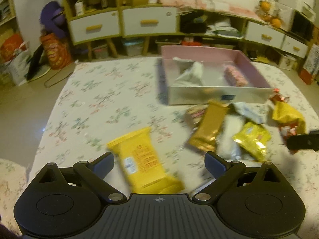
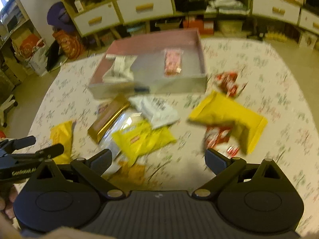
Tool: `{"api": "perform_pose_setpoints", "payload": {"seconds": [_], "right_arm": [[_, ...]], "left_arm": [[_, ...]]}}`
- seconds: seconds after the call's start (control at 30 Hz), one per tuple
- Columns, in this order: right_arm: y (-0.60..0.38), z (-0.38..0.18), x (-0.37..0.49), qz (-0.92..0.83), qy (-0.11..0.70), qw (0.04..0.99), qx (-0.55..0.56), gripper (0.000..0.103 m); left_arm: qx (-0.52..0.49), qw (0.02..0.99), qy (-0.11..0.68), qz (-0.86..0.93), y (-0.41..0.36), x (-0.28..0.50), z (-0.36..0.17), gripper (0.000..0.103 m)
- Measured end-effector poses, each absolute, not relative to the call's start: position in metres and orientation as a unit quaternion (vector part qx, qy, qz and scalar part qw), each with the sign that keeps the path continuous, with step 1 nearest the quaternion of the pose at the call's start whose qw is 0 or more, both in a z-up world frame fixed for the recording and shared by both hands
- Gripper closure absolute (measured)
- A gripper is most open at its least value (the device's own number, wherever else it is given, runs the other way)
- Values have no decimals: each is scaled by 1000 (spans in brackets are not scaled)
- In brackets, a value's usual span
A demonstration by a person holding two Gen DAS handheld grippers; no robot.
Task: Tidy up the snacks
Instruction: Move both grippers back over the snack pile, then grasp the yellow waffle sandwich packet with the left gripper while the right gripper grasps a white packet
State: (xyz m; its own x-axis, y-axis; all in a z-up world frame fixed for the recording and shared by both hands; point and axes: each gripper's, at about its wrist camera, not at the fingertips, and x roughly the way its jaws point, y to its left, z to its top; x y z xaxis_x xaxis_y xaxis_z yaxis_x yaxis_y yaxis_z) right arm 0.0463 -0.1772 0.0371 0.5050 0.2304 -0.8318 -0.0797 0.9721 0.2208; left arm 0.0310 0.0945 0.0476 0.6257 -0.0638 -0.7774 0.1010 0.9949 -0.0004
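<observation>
Both hand-held grippers — left, right — spread, empty; box upper right holds few snacks, most outside.

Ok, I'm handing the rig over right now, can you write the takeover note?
Left gripper: open, empty, over the yellow snack pack that lies flat between its fingers, not gripped.
Right gripper: open, empty, above the loose pile.
Pink box on the floral cloth: holds a white packet and a pink-red packet.
Done: those two are boxed.
Left: gold bar, white pouch, yellow packet, big yellow bag, red wrappers, all outside in front of the box.
</observation>
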Motion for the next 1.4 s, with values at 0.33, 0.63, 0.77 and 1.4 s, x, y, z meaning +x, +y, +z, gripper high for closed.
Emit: {"api": "perform_pose_setpoints", "payload": {"seconds": [0.33,0.63,0.77,1.4], "right_arm": [[-138,26,41,122,533,830,109,4],[-99,18,45,138,543,822,101,9],[-90,11,47,133,546,822,90,14],[-75,-2,51,139,549,821,79,53]], "left_arm": [[-63,881,469,-13,128,40,29,5],[-52,879,473,1,124,49,17,11],[-50,876,479,0,126,50,11,18],[-35,870,492,-12,127,52,2,62]]}}
